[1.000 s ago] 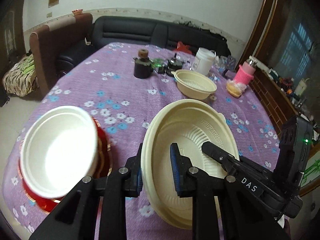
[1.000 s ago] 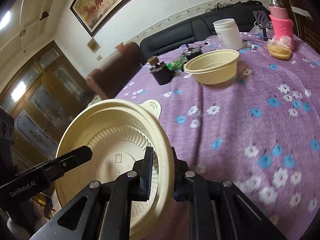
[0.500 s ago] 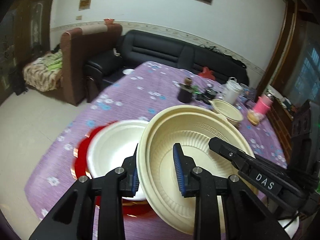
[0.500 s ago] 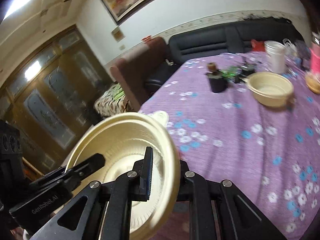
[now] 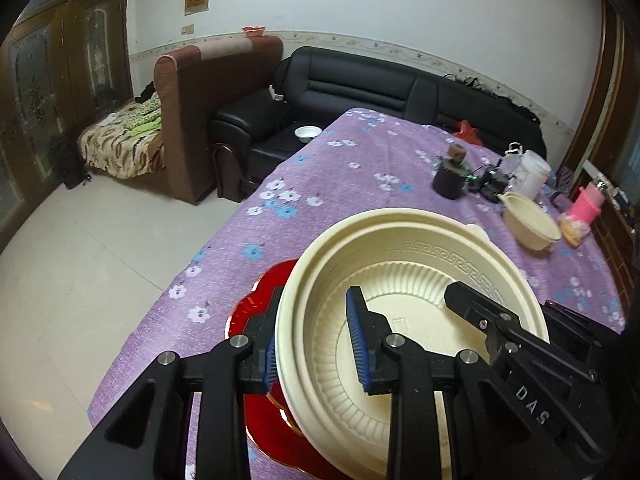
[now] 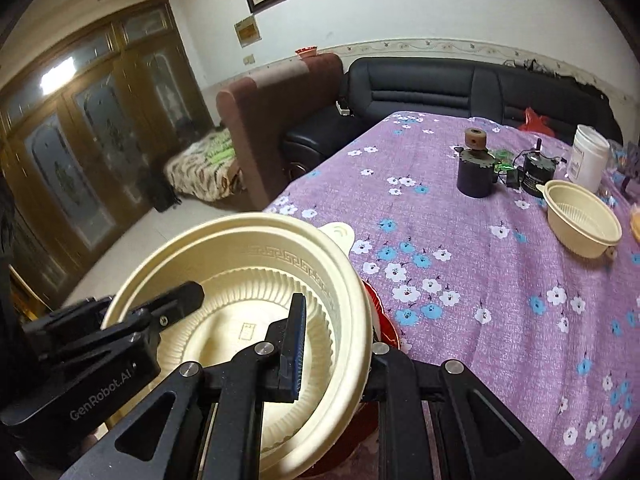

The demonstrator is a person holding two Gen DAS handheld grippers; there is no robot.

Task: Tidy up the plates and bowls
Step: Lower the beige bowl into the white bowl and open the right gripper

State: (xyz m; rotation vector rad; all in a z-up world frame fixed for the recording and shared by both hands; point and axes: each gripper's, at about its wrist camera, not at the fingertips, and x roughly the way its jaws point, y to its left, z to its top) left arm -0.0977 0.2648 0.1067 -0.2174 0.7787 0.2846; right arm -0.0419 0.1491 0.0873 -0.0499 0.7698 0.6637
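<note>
Right now the counter (image 5: 340, 184), under its purple flowered cloth, carries everything. Near its closest edge a big cream bowl (image 5: 404, 280) is held tilted just above a red plate (image 5: 260, 312). The left claw (image 5: 316, 344) pinches the bowl's left rim, the right claw (image 6: 332, 344) its right rim, each with one finger inside and one outside. The bowl looks like thin moulded plastic, light and a bit springy, so the stiff rim is probably the best hold. Further back sits a smaller cream bowl (image 6: 580, 224). Lettering on the claws reads "DAS" and "GenRobot.AI".
</note>
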